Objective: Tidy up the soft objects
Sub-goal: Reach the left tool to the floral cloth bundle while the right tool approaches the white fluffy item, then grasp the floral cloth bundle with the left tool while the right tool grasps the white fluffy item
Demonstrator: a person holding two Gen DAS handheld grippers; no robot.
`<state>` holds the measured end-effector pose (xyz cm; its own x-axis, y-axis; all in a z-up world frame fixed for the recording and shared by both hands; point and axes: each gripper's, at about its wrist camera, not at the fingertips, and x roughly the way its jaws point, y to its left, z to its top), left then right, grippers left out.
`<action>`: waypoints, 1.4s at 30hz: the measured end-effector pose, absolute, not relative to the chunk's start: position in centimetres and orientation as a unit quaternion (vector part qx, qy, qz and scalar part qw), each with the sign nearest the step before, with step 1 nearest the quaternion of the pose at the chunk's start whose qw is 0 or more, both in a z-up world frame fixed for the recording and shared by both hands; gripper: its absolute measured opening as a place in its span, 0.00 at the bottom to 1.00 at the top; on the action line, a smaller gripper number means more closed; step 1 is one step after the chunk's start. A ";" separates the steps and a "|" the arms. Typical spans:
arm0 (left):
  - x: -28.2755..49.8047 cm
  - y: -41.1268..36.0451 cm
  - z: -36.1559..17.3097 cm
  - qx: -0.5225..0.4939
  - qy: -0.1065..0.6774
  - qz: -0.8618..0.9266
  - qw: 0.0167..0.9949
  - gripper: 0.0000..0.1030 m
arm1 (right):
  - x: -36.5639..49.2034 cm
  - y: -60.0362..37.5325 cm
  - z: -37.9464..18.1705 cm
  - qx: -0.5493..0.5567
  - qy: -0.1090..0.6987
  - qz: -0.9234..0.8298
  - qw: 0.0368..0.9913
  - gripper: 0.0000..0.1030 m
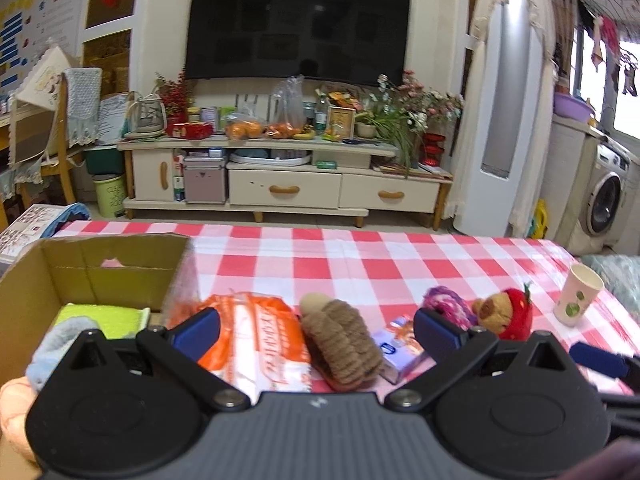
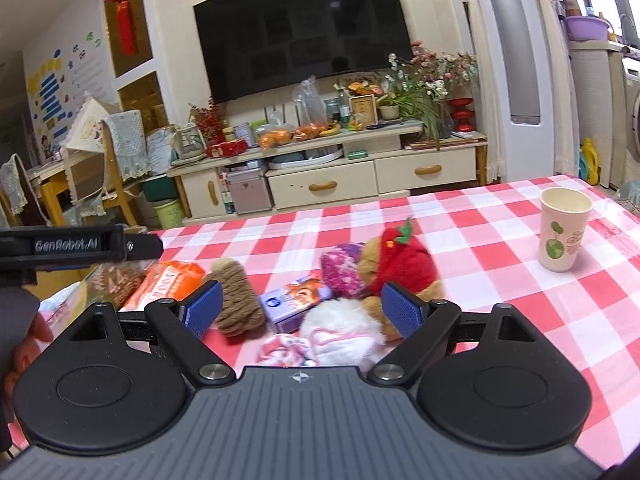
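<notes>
Ahead of me a dark television (image 1: 300, 24) fills the top centre on a cream wall. Below it stands a cluttered low cabinet (image 1: 280, 188) with drawers. A washing machine (image 1: 606, 200) sits at the right edge under a bright window (image 1: 628, 92).

Glossy checked tablecloth (image 2: 480, 240), matt cardboard box (image 1: 120, 256), seemingly knitted brown toy (image 2: 236, 300)

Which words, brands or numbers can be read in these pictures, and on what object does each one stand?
"GenRobot.AI": on the black bar of the left gripper.
"44": on the clear bag, seemingly.
Orange packet: print too blurred.
Small blue box, green bin, wall posters: unreadable.
</notes>
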<state>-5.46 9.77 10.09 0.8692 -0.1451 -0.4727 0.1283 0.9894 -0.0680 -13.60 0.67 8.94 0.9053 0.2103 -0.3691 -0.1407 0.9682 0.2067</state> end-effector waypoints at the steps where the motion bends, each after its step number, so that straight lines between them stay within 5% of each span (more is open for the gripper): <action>1: -5.5 9.5 10.0 -0.013 0.247 -0.075 0.966 0.99 | -13.7 0.6 8.9 0.090 0.198 0.087 0.972 1.00; 34: -5.1 1.3 3.3 0.111 0.327 -0.219 0.913 0.98 | -7.8 0.9 5.0 0.206 0.316 0.152 0.914 1.00; 42: -4.4 0.6 2.6 0.103 0.346 -0.227 0.905 0.83 | -6.8 0.6 4.5 0.206 0.334 0.144 0.908 0.95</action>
<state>-4.42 0.62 2.58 0.6576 -0.3404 -0.6721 0.4826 0.8754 0.0288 -6.82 0.59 4.48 0.7353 0.3991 -0.5478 -0.1243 0.8739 0.4698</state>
